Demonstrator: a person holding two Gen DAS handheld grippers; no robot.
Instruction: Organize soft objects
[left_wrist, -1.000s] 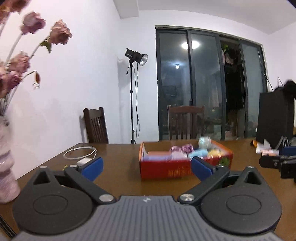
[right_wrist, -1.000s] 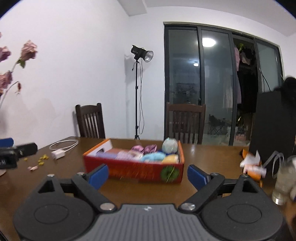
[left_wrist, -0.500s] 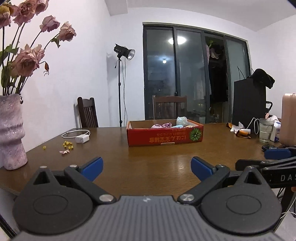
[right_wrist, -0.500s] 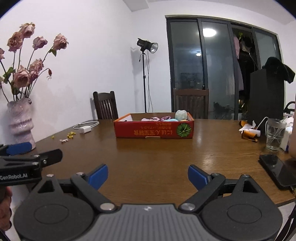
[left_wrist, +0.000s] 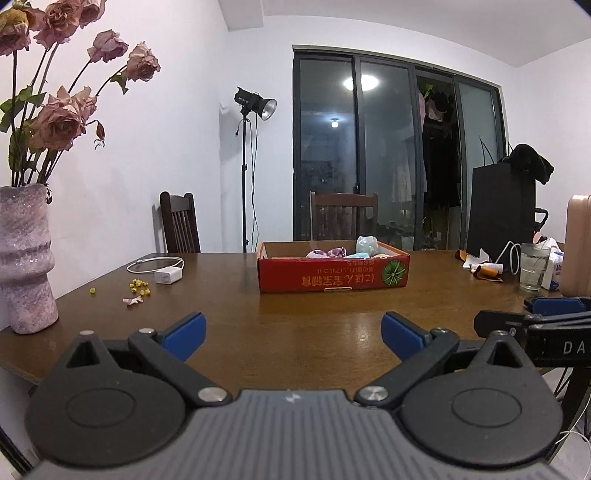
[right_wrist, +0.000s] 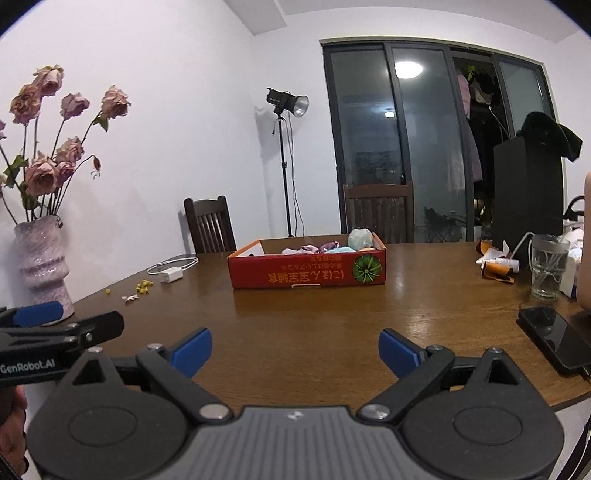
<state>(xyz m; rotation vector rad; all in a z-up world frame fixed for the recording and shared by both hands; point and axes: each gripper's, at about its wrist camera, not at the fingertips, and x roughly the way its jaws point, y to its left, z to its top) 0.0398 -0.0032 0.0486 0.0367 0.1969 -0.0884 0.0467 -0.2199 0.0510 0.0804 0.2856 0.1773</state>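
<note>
Several soft objects (left_wrist: 346, 252), pink, purple and pale blue, lie heaped in a shallow red cardboard box (left_wrist: 332, 277) at mid-table (left_wrist: 314, 332). Left gripper (left_wrist: 293, 334) and right gripper (right_wrist: 295, 350) hover at the near edge, well apart from the box, jaws spread wide and empty.

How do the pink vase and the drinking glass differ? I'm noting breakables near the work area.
The pink vase is opaque, ribbed and holds dried roses; the drinking glass is clear and holds no flowers. The vase stands at the table's left edge, the glass at its right side among packets and a white cable. The vase looks much taller. Both stand upright, apart from the red box.
</note>
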